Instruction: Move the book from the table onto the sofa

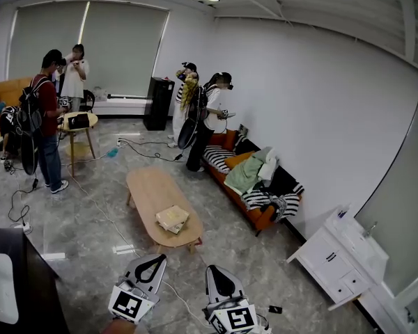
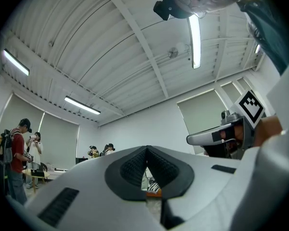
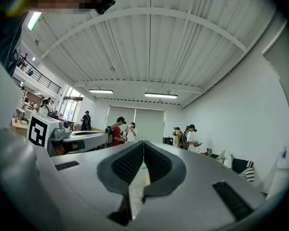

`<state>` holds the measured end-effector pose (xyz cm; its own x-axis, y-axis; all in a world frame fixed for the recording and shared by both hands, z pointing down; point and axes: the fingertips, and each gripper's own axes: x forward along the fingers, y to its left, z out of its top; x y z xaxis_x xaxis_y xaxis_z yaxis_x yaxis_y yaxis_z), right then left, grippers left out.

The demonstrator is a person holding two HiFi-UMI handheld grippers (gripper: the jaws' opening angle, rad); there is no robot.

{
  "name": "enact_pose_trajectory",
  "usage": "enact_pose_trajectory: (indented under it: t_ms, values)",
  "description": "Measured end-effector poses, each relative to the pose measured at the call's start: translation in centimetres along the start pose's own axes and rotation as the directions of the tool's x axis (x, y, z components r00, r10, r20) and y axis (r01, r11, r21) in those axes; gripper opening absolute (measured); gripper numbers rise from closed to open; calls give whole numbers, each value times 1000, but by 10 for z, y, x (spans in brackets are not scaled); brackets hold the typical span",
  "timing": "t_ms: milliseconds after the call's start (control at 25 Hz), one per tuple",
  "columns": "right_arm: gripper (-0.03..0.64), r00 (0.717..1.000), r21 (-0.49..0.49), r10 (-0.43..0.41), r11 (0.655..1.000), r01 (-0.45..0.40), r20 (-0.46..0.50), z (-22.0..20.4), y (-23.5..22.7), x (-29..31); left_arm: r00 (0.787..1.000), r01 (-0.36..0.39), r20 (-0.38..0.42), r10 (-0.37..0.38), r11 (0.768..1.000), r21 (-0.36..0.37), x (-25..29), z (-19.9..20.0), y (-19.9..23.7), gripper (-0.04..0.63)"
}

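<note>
A pale book (image 1: pixel 172 218) lies flat near the front end of an oval wooden coffee table (image 1: pixel 153 190) in the head view. The sofa (image 1: pixel 253 179), orange with striped cushions and strewn clothes, stands against the right wall. My left gripper (image 1: pixel 155 259) and right gripper (image 1: pixel 212 269) hover low at the bottom of that view, short of the table, both shut and empty. In the left gripper view the left gripper (image 2: pixel 147 151) has its jaws pressed together, with the right gripper's body to its right. The right gripper (image 3: pixel 143 145) shows closed pads in its own view.
Several people stand at the far side of the room, two by the sofa's far end (image 1: pixel 207 117). Cables (image 1: pixel 97 207) trail over the grey floor left of the table. A white cabinet (image 1: pixel 334 256) stands right, a dark furniture edge (image 1: pixel 14 284) at bottom left.
</note>
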<state>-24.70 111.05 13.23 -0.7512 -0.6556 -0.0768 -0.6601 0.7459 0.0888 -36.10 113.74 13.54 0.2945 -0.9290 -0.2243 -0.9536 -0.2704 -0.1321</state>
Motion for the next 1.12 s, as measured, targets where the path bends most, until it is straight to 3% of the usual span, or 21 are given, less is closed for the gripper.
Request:
enact_pose_trajectory:
  t_ms: [480,1120]
  values:
    - [15,1000,23,27,999,-26,-11,-19,-39,45,999,-38,-29,38,999,0,47,-25,22,-12]
    - [15,993,47,115,992,-116,9,-46,-170,97,991,-115,-69,118,993,40,179,-69,-1,-12]
